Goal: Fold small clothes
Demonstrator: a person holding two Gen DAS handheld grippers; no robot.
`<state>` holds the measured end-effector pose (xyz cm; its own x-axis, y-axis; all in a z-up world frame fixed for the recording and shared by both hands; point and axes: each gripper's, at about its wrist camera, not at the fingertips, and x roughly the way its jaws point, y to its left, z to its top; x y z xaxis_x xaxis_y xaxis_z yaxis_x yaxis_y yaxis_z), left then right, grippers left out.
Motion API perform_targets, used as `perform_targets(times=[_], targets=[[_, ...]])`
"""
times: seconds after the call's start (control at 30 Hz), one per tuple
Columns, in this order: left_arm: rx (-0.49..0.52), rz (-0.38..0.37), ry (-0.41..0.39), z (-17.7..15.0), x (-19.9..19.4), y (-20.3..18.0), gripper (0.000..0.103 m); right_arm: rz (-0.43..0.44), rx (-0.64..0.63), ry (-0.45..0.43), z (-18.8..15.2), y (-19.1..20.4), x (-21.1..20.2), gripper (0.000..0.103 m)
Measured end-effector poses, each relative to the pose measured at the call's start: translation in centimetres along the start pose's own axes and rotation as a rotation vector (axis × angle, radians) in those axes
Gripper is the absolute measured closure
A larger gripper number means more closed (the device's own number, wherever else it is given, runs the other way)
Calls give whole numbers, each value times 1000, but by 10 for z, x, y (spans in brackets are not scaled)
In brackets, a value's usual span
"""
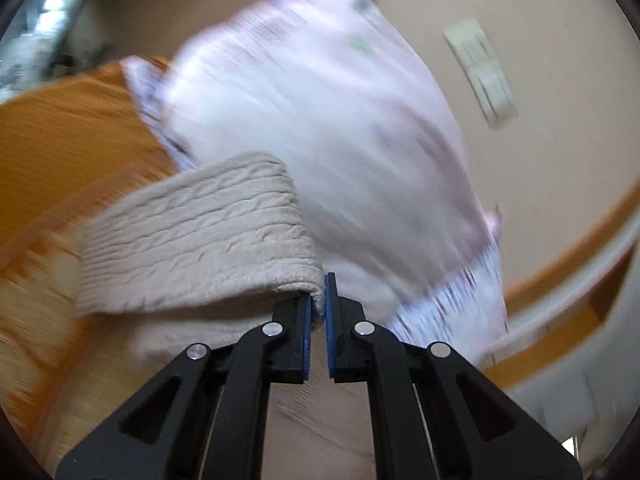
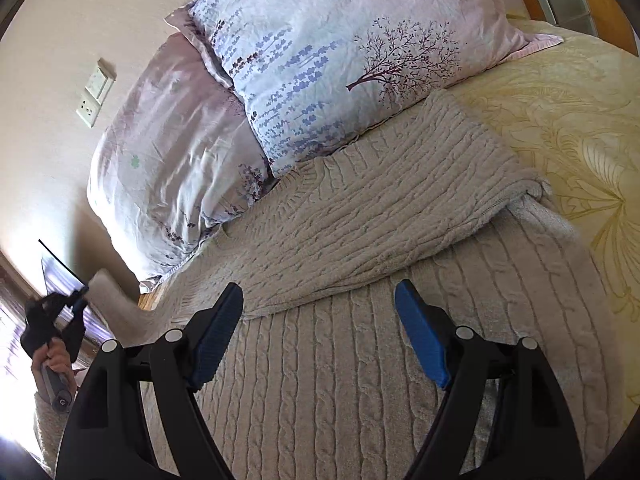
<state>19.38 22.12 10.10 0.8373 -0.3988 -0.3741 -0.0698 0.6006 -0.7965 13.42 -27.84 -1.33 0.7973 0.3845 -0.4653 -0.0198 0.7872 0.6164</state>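
Observation:
A beige cable-knit sweater [image 2: 360, 360] lies on the bed, one sleeve [image 2: 392, 208] folded across its body. My left gripper [image 1: 319, 300] is shut on a beige knit edge of the sweater [image 1: 200, 240] and holds it lifted; this view is motion-blurred. The left gripper also shows in the right wrist view [image 2: 80, 296] at the far left, held in a hand, with the cloth rising from it. My right gripper [image 2: 320, 296] is open and empty, just above the sweater's body near the folded sleeve.
Two pillows with a lilac floral print [image 2: 340, 52] [image 2: 172, 152] lie at the head of the bed beyond the sweater. A cream patterned bedspread [image 2: 580, 140] lies to the right. A wall switch plate [image 2: 96, 92] is on the beige wall. An orange wooden bed frame [image 1: 60, 140] is at the left.

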Motion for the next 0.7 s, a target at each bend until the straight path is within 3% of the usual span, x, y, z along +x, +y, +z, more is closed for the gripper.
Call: perform_targets(times=[0.13, 0.3, 0.4, 0.47, 0.53, 0.7], targets=[[69, -70, 153, -55, 55, -40, 98, 9, 12, 8, 1, -2, 0, 23], [135, -38, 371, -137, 120, -55, 97, 2, 0, 42, 4, -1, -7, 23], [163, -2, 441, -163, 130, -49, 80, -9, -65, 58, 12, 9, -17, 23], [151, -23, 455, -163, 121, -43, 62, 0, -154, 67, 21, 26, -24, 23], [143, -49, 426, -154, 101, -35, 55, 19, -246, 69, 27, 44, -26, 23], [157, -7, 280, -113, 52, -9, 55, 117, -579, 114, 24, 123, -3, 26]])
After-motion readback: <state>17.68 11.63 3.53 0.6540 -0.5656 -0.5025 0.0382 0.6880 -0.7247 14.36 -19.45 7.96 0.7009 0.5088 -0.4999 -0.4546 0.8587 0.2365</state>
